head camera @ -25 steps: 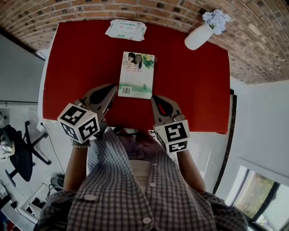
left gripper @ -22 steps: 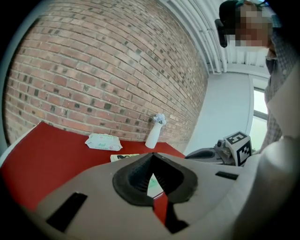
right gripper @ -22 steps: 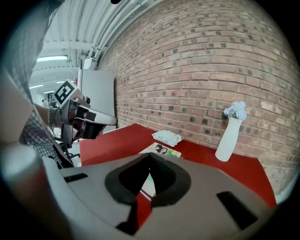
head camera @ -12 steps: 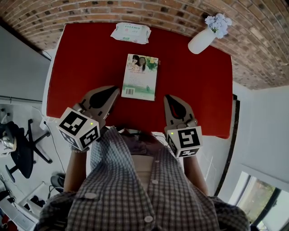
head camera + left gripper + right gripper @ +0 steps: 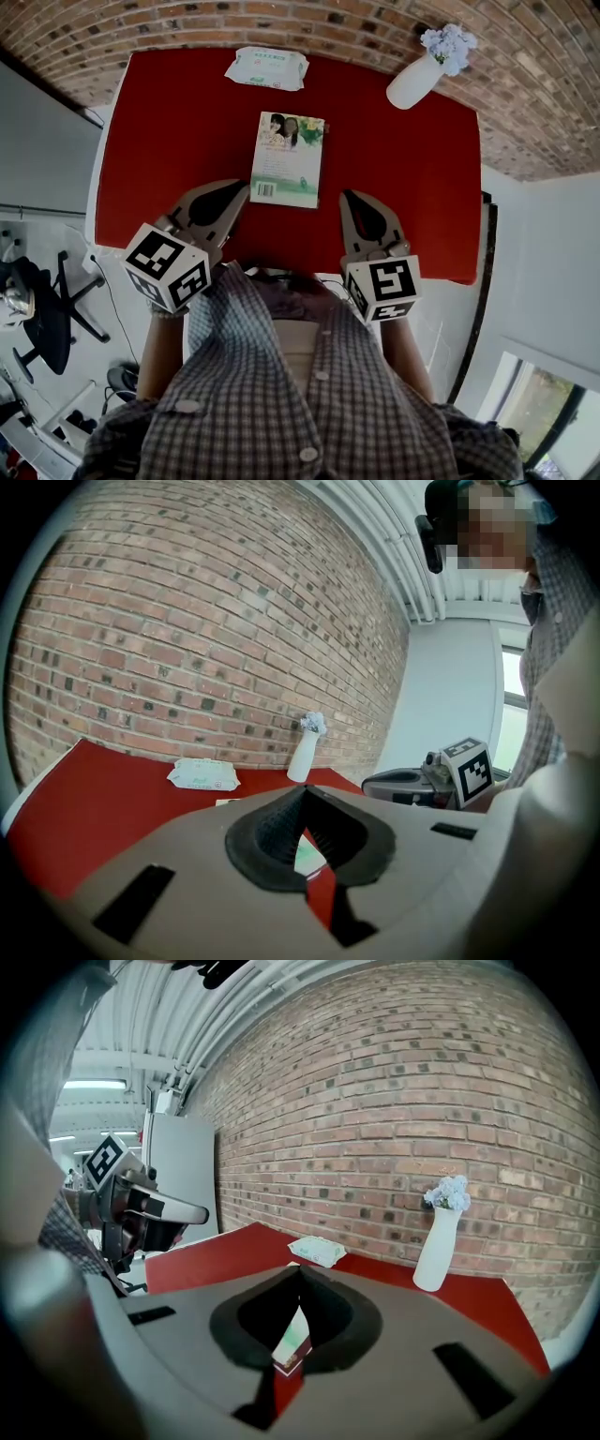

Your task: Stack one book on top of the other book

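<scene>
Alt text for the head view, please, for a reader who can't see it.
From above, a person in a checked shirt holds the left gripper and right gripper, both shut and empty, over the near edge of a red table, flanking the near end of a book. A wipes pack and a white flower vase sit at the far edge.

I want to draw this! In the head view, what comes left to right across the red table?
left gripper → book → right gripper → white vase with flowers. Wipes pack skipped: it overlaps the book.
</scene>
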